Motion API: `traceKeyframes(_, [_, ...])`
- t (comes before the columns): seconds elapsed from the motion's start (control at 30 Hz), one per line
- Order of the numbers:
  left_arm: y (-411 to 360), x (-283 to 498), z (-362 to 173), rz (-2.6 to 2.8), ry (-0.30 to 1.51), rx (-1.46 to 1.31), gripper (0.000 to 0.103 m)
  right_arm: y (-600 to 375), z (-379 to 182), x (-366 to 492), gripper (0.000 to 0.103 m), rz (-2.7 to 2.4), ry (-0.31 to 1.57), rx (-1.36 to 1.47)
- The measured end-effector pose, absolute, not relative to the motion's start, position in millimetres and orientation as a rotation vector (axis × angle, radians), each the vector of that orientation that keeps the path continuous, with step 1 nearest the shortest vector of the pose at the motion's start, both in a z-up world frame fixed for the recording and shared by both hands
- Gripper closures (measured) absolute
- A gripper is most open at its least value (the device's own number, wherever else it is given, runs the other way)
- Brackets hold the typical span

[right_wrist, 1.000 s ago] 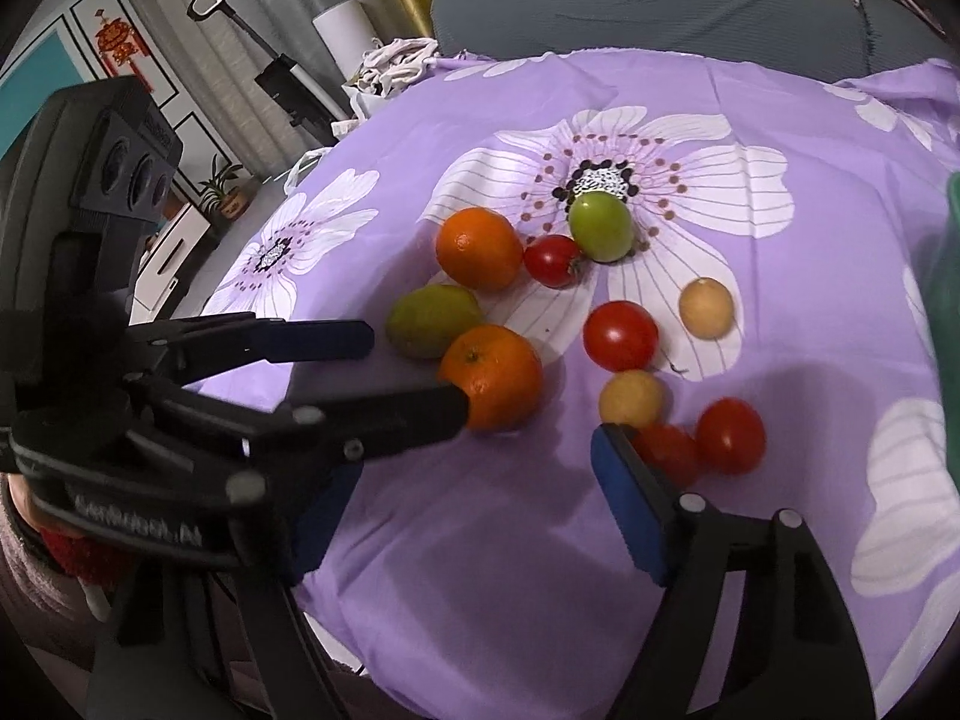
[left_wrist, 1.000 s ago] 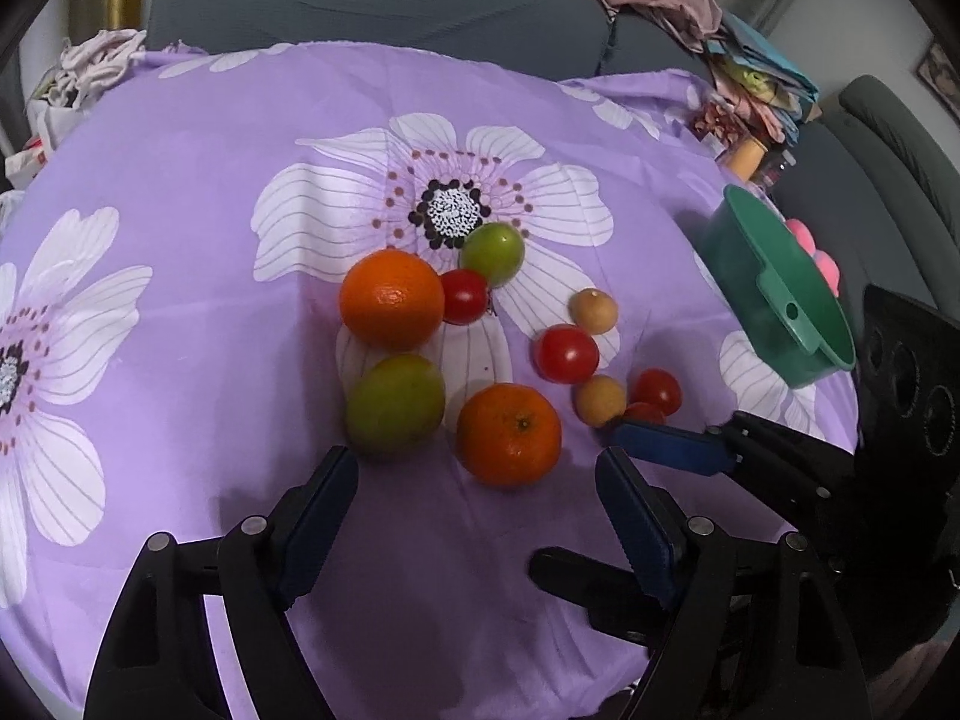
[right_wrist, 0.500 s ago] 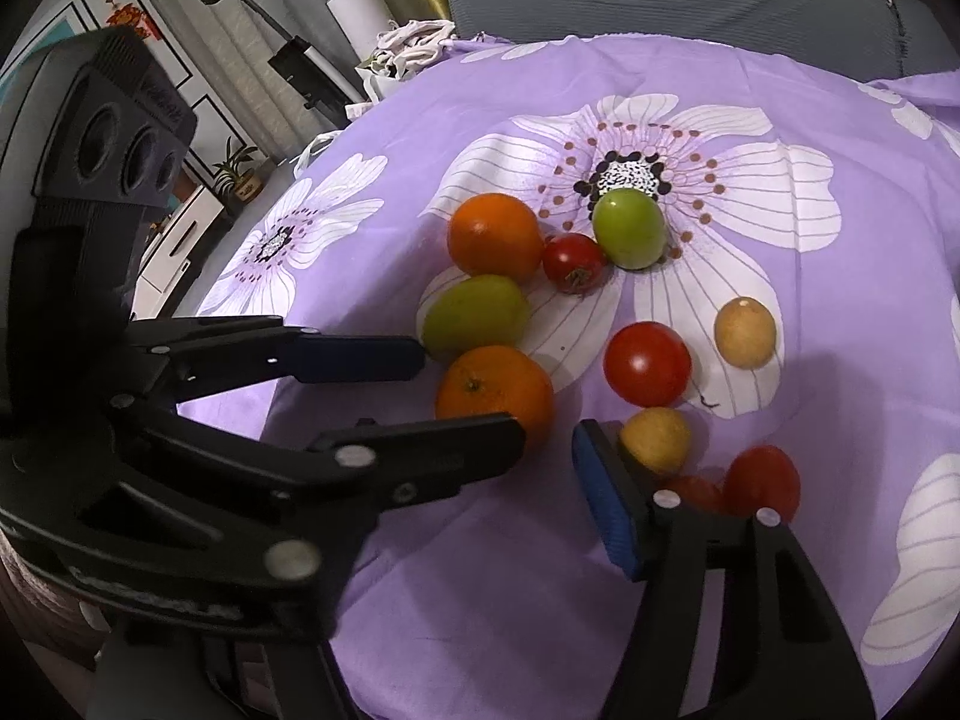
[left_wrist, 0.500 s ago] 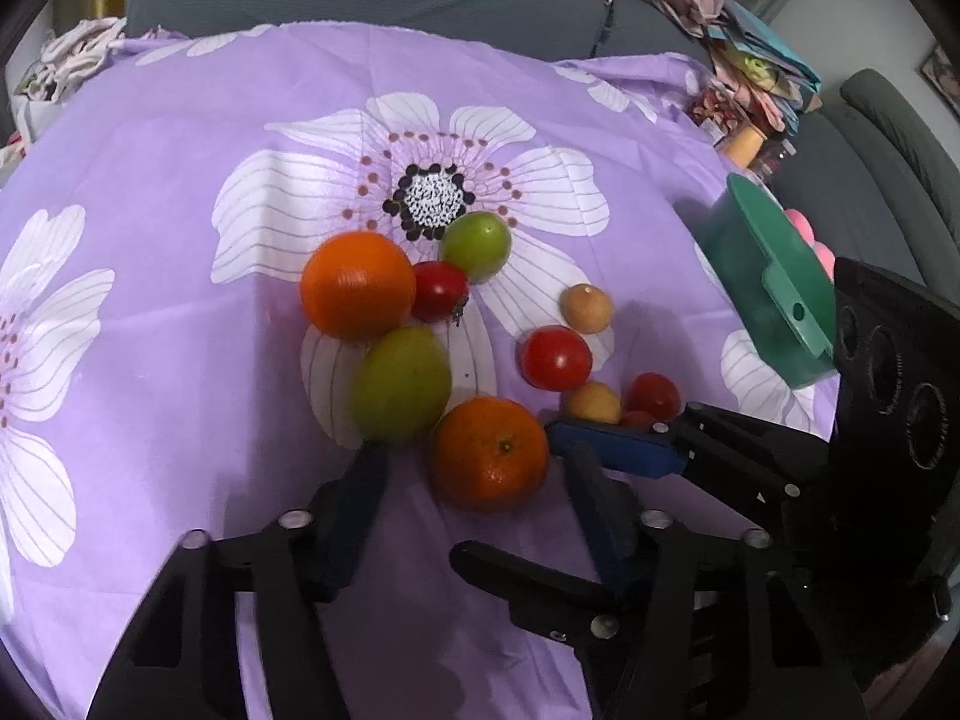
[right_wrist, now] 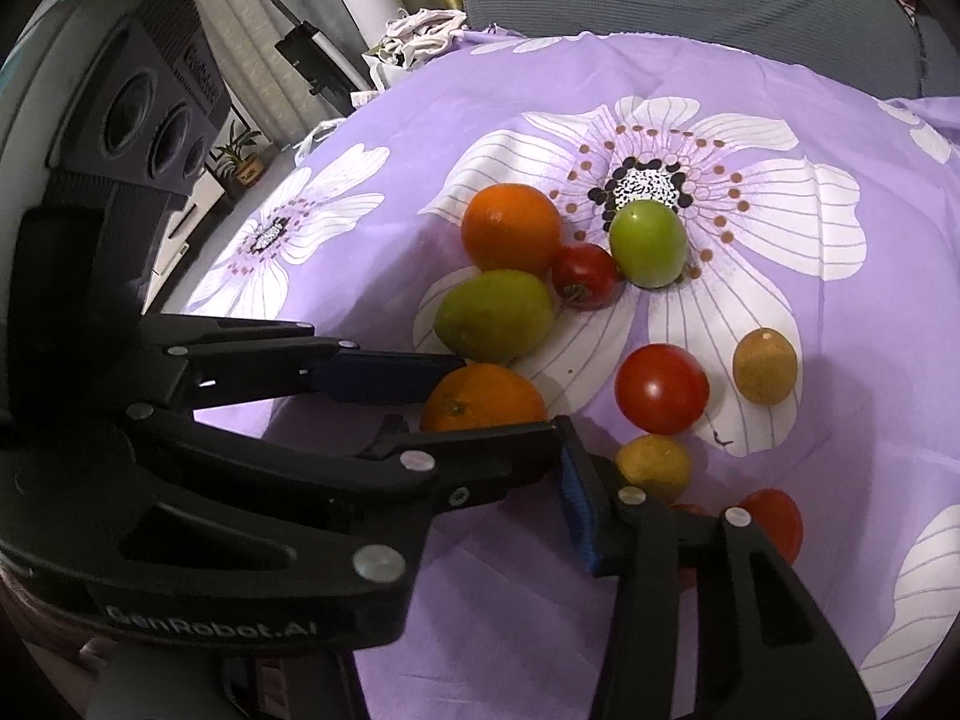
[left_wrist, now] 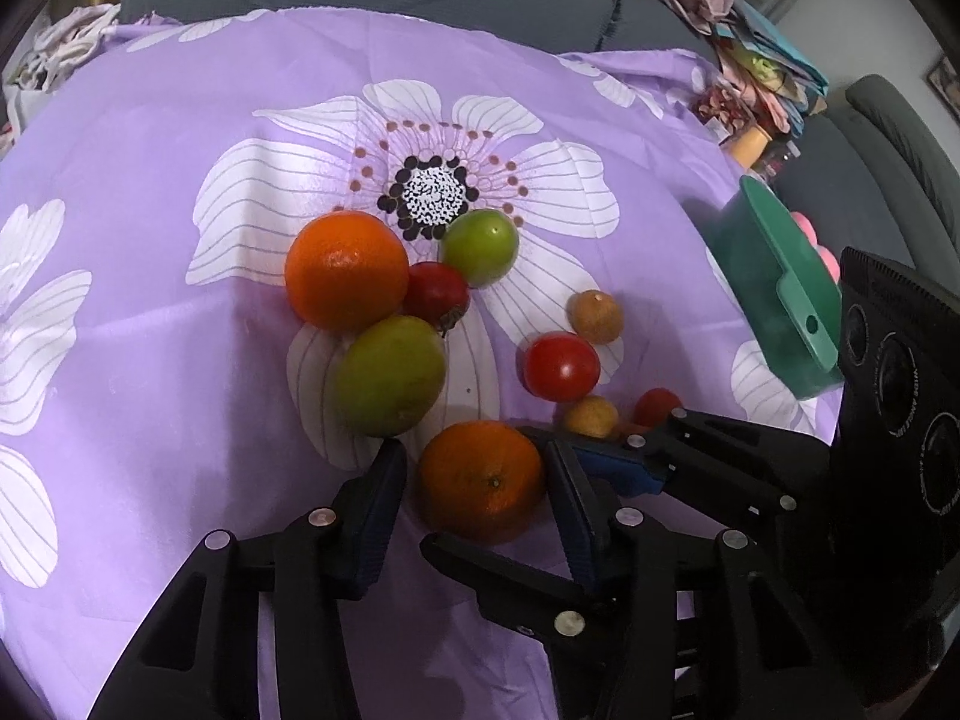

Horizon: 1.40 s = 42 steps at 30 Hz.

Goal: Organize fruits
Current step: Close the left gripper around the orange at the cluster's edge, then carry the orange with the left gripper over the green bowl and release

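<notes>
Fruits lie clustered on the purple flowered cloth (left_wrist: pixel 150 312), most of them just below the dark flower centre (left_wrist: pixel 433 197) printed on it.

From the left wrist camera: a big orange (left_wrist: pixel 346 269) sits just left of and below that centre, a green round fruit (left_wrist: pixel 480 246) just right of it, and a dark red tomato (left_wrist: pixel 435 295) is wedged between the two. Under the tomato lies a green mango (left_wrist: pixel 390 373). Further from the centre, to the lower right, are a brown longan (left_wrist: pixel 596 316), a red tomato (left_wrist: pixel 561 366) and a second longan (left_wrist: pixel 590 417). The near orange (left_wrist: pixel 482 480) sits between the spread fingers of the left gripper (left_wrist: pixel 474 489); the right pad is at its skin, the left pad shows a narrow gap, so the jaws are not clamped. A green bowl (left_wrist: pixel 774 288) stands well to the right of the centre, at the cloth's edge.

From the right wrist camera: the same near orange (right_wrist: pixel 483 399) shows, part hidden behind the left gripper's fingers (right_wrist: pixel 384 369), well below the flower centre (right_wrist: pixel 645 183). The right gripper (right_wrist: pixel 480 516) has only its right finger plainly in sight, by a yellowish longan (right_wrist: pixel 653 467); I cannot tell how its jaws stand. A small red tomato (right_wrist: pixel 774 522) peeks out behind that finger.
</notes>
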State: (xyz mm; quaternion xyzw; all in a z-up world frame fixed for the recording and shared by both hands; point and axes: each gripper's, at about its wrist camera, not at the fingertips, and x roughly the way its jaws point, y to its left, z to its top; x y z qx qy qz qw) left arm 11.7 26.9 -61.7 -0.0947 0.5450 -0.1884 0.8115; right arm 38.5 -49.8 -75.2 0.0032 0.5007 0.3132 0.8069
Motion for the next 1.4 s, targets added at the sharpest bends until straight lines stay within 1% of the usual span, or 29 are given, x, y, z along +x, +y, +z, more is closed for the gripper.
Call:
traceKeyframes(0.27, [21.9, 9.1, -51.3, -0.419, 1.118, -0.175, 0.061, -55.3, -67.2, 32.0, 0.056, 0.653, 1.015, 0.012])
traceKeyframes(0.6, [-6.9, 4.5, -21.7, -0.477, 1.032, -0.094, 0.062, -84.4, -36.1, 17.2, 0.056, 0.587, 0.909, 0.031])
traceKeyframes(0.73, [-11.1, 6.2, -22.5, -0.474, 1.032, -0.089, 0.063, -89.9, -38.1, 19.2, 0.056, 0.599, 0.937, 0.066])
traceKeyframes(0.83, [0.6, 3.5, -26.9, -0.434, 1.031, -0.105, 0.063, -83.7, -47.8, 21.9, 0.055, 0.652, 0.976, 0.138])
traceKeyframes(0.9, [7.3, -0.2, -31.0, -0.402, 1.038, -0.098, 0.063, -72.8, -55.6, 22.4, 0.045, 0.641, 0.988, 0.097])
traceKeyframes(1.07, [22.0, 1.4, -47.1, -0.376, 1.084, -0.118, 0.063, -56.4, -70.2, 29.3, 0.045, 0.658, 1.034, 0.076])
traceKeyframes(1.27, [25.7, 12.1, -57.4, -0.438, 1.126, -0.201, 0.063, -49.8, -76.9, 44.0, 0.046, 0.640, 1.084, 0.043])
traceKeyframes(1.33, [27.5, 13.3, -60.0, -0.448, 1.137, -0.229, 0.063, -48.1, -79.1, 46.4, 0.052, 0.635, 1.092, 0.029])
traceKeyframes(1.37, [28.7, 13.3, -59.4, -0.448, 1.133, -0.235, 0.063, -47.0, -79.3, 47.0, 0.060, 0.622, 1.092, 0.009])
traceKeyframes(1.4, [30.0, 13.2, -59.5, -0.453, 1.135, -0.243, 0.063, -48.1, -79.8, 48.0, 0.060, 0.624, 1.094, 0.019])
